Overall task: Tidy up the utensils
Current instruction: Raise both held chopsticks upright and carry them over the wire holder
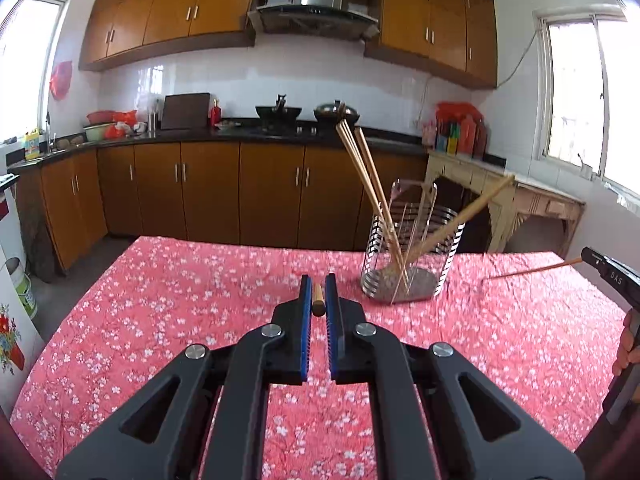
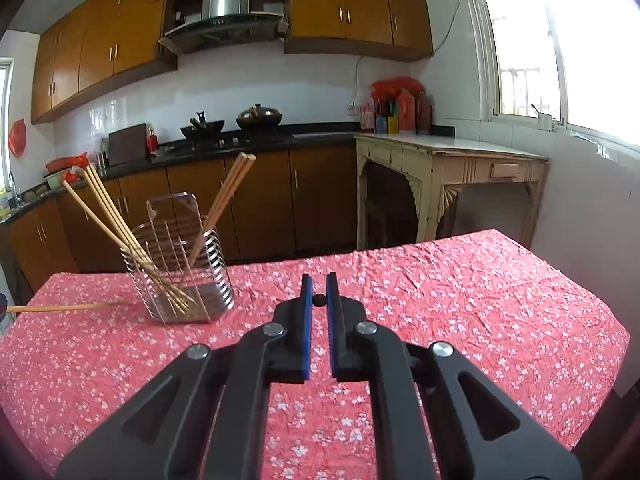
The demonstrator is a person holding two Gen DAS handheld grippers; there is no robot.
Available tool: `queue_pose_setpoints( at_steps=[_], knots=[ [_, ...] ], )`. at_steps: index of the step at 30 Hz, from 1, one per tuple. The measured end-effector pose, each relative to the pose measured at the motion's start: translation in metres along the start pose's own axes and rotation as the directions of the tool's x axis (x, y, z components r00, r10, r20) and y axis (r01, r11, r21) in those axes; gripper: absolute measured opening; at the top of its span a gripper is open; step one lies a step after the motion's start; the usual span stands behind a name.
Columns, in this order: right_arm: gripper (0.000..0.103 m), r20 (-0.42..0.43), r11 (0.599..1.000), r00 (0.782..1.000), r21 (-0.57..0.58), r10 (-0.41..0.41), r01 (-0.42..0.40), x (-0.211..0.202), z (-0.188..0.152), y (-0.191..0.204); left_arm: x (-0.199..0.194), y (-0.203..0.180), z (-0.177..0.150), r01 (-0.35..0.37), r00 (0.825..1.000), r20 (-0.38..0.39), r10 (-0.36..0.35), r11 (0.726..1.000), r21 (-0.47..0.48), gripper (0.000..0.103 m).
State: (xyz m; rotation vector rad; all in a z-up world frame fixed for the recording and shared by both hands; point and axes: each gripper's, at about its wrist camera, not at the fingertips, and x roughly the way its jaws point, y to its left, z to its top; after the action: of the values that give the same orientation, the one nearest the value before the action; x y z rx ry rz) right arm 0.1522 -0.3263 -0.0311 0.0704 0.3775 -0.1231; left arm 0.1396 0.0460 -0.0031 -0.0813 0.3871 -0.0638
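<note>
Table [image 2: 460, 300] under red floral cloth [image 2: 120, 360], wire utensil holder [image 2: 180, 272] upright.

Both cams ride on the tools, looking forward and a bit down along the fingers over the bench [image 1: 160, 300]. Left one has the wire holder [image 1: 412, 256] near on its right, right one has it on its left [image 2: 180, 276]. Both catch the same back kitchen wall and stove.
</note>
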Motion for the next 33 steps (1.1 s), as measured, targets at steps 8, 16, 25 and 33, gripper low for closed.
queue_pose_setpoints(
  at_steps=[8,16,25,33],
  knots=[
    [0.008,0.059,1.000,0.998,0.004,0.024,-0.024,-0.013,0.017,0.004,-0.010,-0.001,0.018,-0.002,0.997,0.082,0.003,1.000,-0.015,0.007],
    [0.008,0.106,0.999,0.993,0.015,0.050,-0.052,-0.024,0.034,0.007,-0.020,-0.008,0.038,-0.005,0.988,0.151,0.004,1.000,0.009,0.006],
    [0.008,0.145,0.995,0.985,0.015,0.092,-0.096,-0.034,0.055,0.012,-0.026,-0.013,0.056,0.002,0.980,0.199,-0.004,1.000,0.012,0.006],
    [0.008,0.151,0.989,0.978,0.017,0.141,-0.145,-0.037,0.062,0.018,-0.028,-0.019,0.064,0.013,0.977,0.215,-0.015,1.000,0.013,0.006]
  ],
)
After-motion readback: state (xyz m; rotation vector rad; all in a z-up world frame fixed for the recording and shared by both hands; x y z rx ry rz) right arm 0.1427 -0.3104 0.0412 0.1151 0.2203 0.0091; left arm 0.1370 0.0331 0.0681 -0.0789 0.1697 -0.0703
